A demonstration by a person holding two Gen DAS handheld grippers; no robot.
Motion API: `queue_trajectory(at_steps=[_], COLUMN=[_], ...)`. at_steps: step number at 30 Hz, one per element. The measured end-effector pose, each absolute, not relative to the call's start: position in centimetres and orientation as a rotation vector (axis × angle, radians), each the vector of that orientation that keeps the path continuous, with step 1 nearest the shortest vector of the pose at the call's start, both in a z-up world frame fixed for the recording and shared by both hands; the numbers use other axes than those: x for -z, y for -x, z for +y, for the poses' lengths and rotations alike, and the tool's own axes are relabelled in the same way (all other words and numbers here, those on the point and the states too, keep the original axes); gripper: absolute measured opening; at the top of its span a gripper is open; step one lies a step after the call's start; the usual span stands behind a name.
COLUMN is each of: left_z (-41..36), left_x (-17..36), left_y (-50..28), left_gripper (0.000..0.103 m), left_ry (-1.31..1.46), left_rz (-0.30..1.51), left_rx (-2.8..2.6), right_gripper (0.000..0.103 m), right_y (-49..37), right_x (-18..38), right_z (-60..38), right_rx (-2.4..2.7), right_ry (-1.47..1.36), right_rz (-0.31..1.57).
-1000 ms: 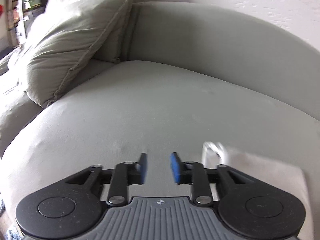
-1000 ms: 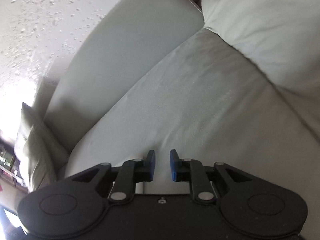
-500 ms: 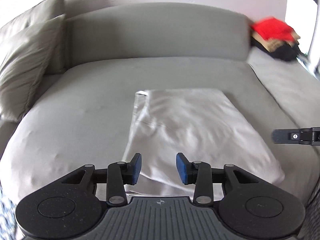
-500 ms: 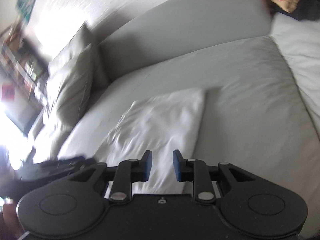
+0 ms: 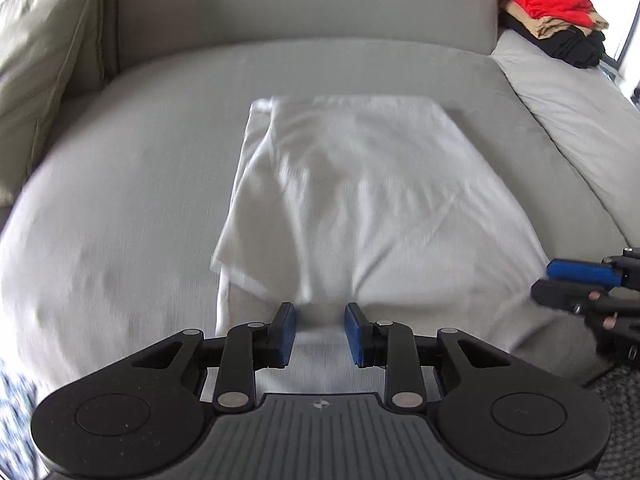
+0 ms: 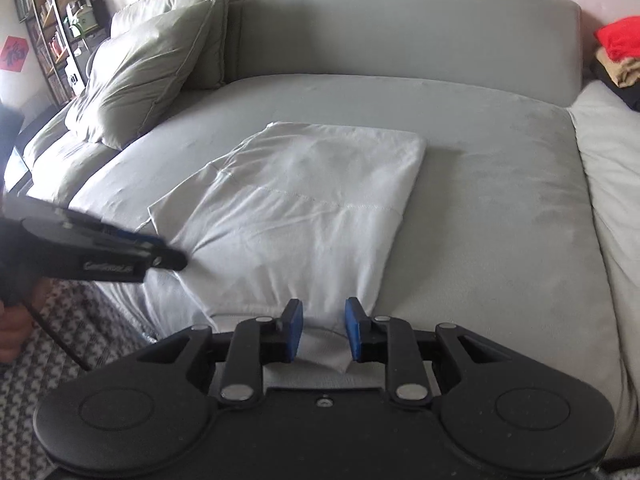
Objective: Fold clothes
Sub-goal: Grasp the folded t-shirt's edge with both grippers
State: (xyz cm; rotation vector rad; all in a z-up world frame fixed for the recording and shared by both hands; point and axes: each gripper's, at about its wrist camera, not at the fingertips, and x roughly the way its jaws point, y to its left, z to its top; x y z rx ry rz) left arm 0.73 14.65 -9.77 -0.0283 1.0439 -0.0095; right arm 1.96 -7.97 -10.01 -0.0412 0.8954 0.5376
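Grey fabric sofa (image 5: 140, 184) carried a white, partly folded cotton garment (image 5: 360, 184), lying flat mid-seat with its near hem over the front edge. Left gripper (image 5: 320, 334) and right gripper (image 6: 323, 330) both hung parted at that hem, holding nothing, probably lined up to pinch it. Folded red-and-black clothes pile (image 5: 556, 16) sat well apart.

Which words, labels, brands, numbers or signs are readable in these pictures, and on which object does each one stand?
"福": one black character on the red sign on the wall, beside the bookshelf.
Pale lettering on the side of the left gripper, in the right wrist view: too blurred to read.
Small round emblem on the left gripper's grey base: a mark, no letters.
Book spines on the bookshelf: too small to read.
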Motion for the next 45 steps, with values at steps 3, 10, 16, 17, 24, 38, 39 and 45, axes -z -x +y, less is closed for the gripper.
queue_trajectory(at_steps=[3,10,16,17,24,38,39,45], left_z=[16.0,18.5,21.5,22.0,25.3,27.2,27.1,26.3], left_x=[9.5,6.6,6.9,6.9,8.7,11.5,11.7,13.7], left_y=[0.8,3.0,0.6,0.2,-2.4,-6.8,-7.3,-10.6], left_gripper=[0.017,0.042,0.048,0.049,0.059,0.044,0.041,0.038], left_ry=[0.104,0.233,0.383,0.403,0.619,0.784,0.784,0.8], left_rz=[1.042,0.756,0.759,0.765,0.858,1.032,1.038,1.035], left_rx=[0.011,-0.063,-0.132,-0.141,-0.106,0.075,0.084,0.157], right_gripper=[0.023,0.039,0.055,0.058,0.063,0.038,0.038,0.038], right_y=[-1.9,-2.7,-4.7,-5.0,-7.4,-12.3,-12.7,-15.8], right_x=[10.1,8.0,9.0,9.5,12.5,16.5,16.5,17.5], right_z=[-9.6,-14.0,-15.0,-15.1,-16.2,-16.2,-15.9,-14.6], right_rx=[-0.523,-0.535,-0.531,-0.532,-0.5,-0.5,-0.498,-0.472], right_ry=[-0.012,-0.297,-0.465,-0.498,-0.721,-0.901,-0.895,-0.915], right_rz=[0.972,0.937,0.962,0.971,1.009,1.11,1.113,1.117])
